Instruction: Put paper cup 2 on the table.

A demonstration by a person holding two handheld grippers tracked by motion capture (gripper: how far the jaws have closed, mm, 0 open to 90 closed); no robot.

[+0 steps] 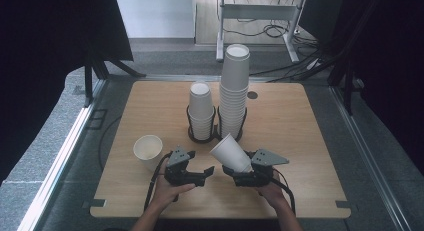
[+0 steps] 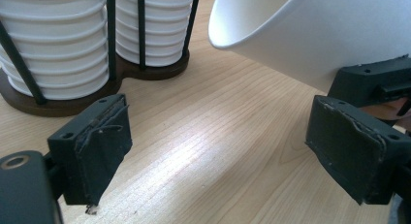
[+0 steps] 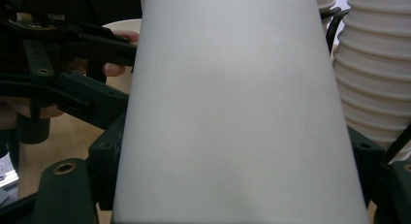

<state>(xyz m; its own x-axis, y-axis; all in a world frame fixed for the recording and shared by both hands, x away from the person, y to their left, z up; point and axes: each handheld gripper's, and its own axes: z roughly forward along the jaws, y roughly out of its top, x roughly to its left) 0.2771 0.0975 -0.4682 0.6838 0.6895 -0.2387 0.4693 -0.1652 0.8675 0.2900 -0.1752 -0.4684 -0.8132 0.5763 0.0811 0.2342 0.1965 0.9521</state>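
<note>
My right gripper (image 1: 231, 170) is shut on a white paper cup (image 1: 230, 152), which tilts up and to the left with its mouth toward the stacks. Seen from the right gripper view, that cup (image 3: 232, 112) stands wide between the jaws. My left gripper (image 1: 209, 170) is open and empty just left of it, jaws pointing right toward the cup (image 2: 320, 35). Its two pads (image 2: 104, 146) stand apart over bare wood. A black holder (image 1: 214, 135) carries a short cup stack (image 1: 201, 111) and a tall cup stack (image 1: 234, 91).
A loose paper cup (image 1: 148, 152) stands upright near the table's left side, beside my left hand. The wooden table (image 1: 300, 141) has bare wood to the right. Beyond the far edge are a desk frame (image 1: 260, 13) and cables on the floor.
</note>
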